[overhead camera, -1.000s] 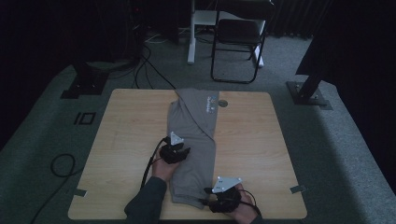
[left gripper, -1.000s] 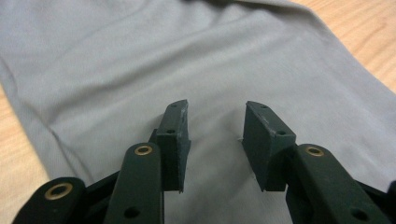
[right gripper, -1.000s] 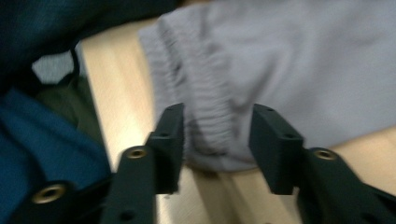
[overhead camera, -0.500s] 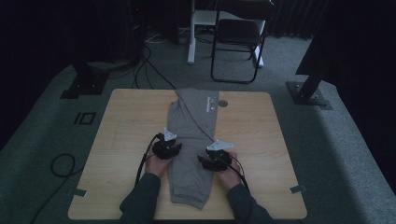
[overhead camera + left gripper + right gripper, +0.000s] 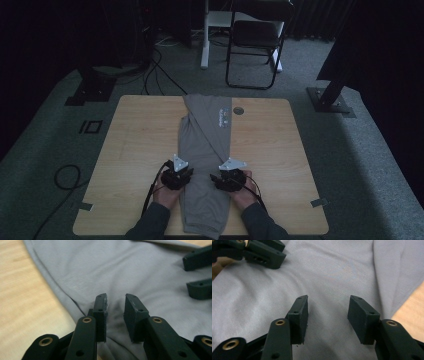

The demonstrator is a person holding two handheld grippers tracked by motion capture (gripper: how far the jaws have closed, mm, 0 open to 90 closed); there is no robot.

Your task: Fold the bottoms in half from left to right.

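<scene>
A long grey garment (image 5: pixel 205 135) lies lengthwise down the middle of the wooden table (image 5: pixel 135 150), with a small white label near its far end. My left gripper (image 5: pixel 184 172) rests on its left edge, my right gripper (image 5: pixel 222 176) on its right edge, side by side near the garment's lower part. In the left gripper view the left gripper (image 5: pixel 115 297) hovers low over the cloth (image 5: pixel 140 270); its jaws have just been closing, a gap remains and nothing is pinched. In the right gripper view the right gripper (image 5: pixel 329 300) stands open over smooth fabric (image 5: pixel 337 267).
A black folding chair (image 5: pixel 255 45) and a white post (image 5: pixel 205 35) stand beyond the table's far edge. Cables lie on the floor at the left. Black stand bases (image 5: pixel 90 90) (image 5: pixel 330 100) flank the table. A round grommet (image 5: pixel 238 110) sits beside the garment's far end.
My right hand came up from the garment's near end to level with the left hand. Both hands then slid a little toward the near edge. The left jaws narrowed.
</scene>
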